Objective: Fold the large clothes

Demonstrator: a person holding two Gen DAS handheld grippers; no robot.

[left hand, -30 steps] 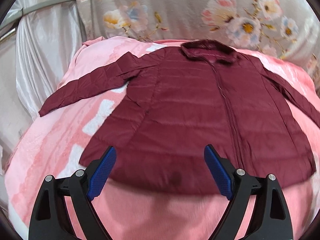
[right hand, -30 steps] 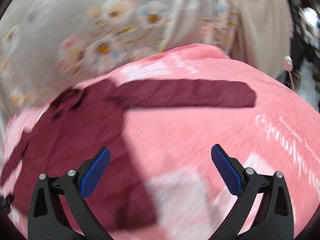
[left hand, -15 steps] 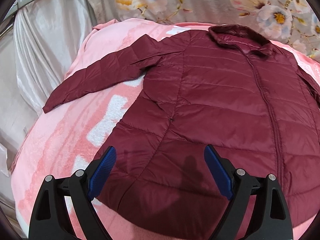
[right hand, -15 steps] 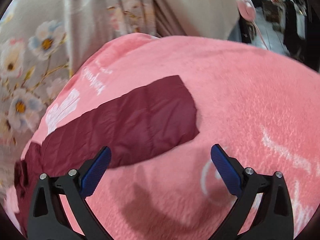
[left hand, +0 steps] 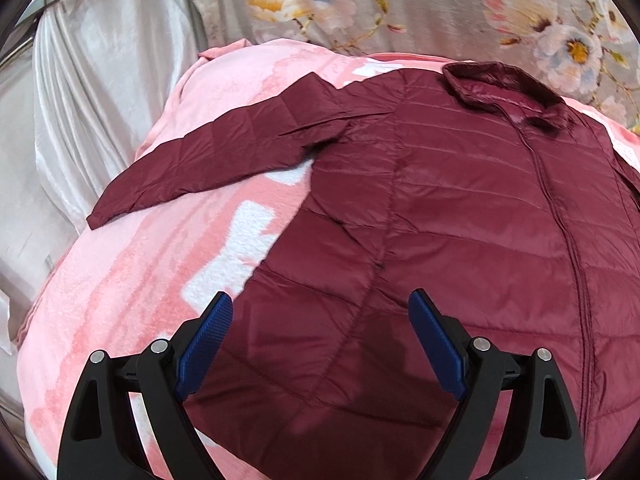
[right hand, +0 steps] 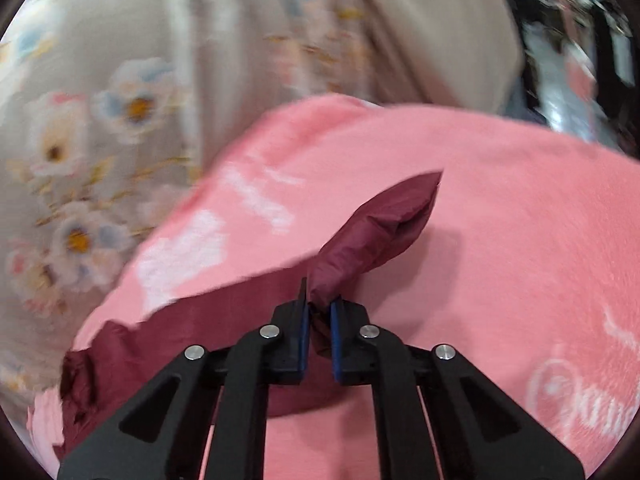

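Note:
A maroon quilted jacket [left hand: 460, 220] lies flat, front up, on a pink blanket [left hand: 132, 288], collar [left hand: 500, 84] at the far side. Its left sleeve [left hand: 224, 148] stretches out to the left. My left gripper [left hand: 320, 328] is open and empty, hovering over the jacket's lower left hem area. In the right wrist view my right gripper [right hand: 318, 308] is shut on the jacket's right sleeve [right hand: 376, 224] near the cuff, which is bunched and lifted off the blanket [right hand: 520, 240]; the cuff end sticks out past the fingers.
A floral curtain [left hand: 400, 4] hangs behind the bed, also in the right wrist view [right hand: 120, 100]. Shiny white drapery [left hand: 100, 80] hangs at the left edge. The blanket has white patterns [left hand: 240, 248]. A blurred room background [right hand: 580, 40] shows far right.
My right gripper closed on the right sleeve near its cuff and lifted it. My left gripper moved forward and lower over the jacket's hem, still open.

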